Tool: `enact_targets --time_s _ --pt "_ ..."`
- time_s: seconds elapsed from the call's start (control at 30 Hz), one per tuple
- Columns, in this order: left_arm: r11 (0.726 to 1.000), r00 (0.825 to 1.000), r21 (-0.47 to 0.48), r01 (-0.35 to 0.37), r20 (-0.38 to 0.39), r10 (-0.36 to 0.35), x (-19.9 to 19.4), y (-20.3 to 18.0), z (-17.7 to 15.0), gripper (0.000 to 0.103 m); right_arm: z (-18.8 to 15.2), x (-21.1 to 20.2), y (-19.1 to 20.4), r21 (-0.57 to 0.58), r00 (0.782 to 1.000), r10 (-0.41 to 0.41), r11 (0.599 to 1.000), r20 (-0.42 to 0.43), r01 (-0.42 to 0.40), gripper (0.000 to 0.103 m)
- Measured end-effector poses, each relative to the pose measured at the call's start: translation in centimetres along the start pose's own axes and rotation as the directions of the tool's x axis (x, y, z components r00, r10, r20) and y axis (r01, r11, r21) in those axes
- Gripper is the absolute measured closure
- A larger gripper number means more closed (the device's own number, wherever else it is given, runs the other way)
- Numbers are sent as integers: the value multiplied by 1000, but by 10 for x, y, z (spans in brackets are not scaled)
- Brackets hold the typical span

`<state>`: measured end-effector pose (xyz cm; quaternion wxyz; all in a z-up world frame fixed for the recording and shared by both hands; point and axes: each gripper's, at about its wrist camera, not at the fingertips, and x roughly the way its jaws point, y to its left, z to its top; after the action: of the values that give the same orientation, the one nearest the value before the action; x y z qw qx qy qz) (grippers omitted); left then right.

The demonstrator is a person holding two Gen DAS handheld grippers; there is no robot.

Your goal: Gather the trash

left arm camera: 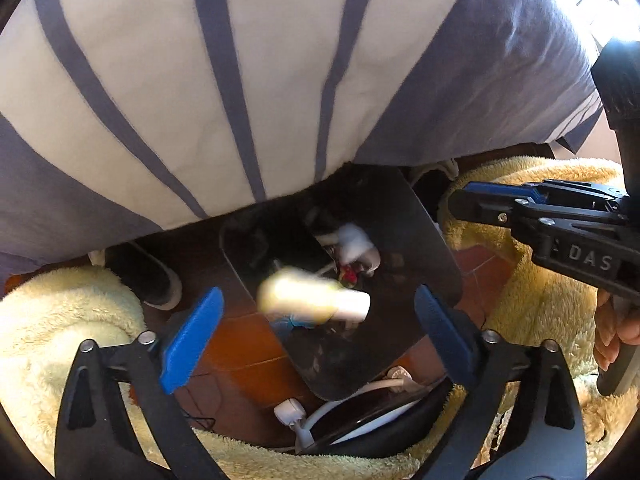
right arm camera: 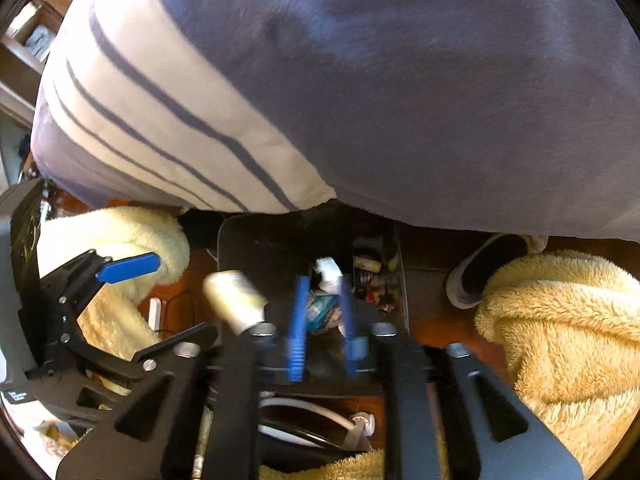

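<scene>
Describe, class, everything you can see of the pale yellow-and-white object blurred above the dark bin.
The pale object looks like a short tube or small bottle, creamy yellow along most of its length with a white end. It is motion-blurred, so any print and its material cannot be read. It lies tilted, over the open dark bin and between the wide-open pads of the left tool; neither pad appears to touch it, so it seems to be in mid-air. Other litter lies in the bin beneath it.
</scene>
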<state>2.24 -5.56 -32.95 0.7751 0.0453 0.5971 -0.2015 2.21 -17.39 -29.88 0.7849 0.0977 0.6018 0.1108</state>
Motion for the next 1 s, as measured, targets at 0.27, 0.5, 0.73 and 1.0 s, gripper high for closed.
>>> enact_targets --time_s 0.27,0.5,0.73,1.0 --pt "999 994 -10 -36 103 37 -42 -3 10 8 5 -49 -1 12 987 -64 998 146 63 15" --pt "997 965 4 -74 251 71 -109 -11 20 8 11 -109 8 10 951 -125 992 284 127 4" --pt "986 890 -29 -167 426 164 -194 -17 30 8 17 -182 35 -15 883 -150 984 446 175 4" --pt "960 721 -135 -247 637 275 -292 -26 38 8 24 -272 60 -3 734 -150 979 662 202 4"
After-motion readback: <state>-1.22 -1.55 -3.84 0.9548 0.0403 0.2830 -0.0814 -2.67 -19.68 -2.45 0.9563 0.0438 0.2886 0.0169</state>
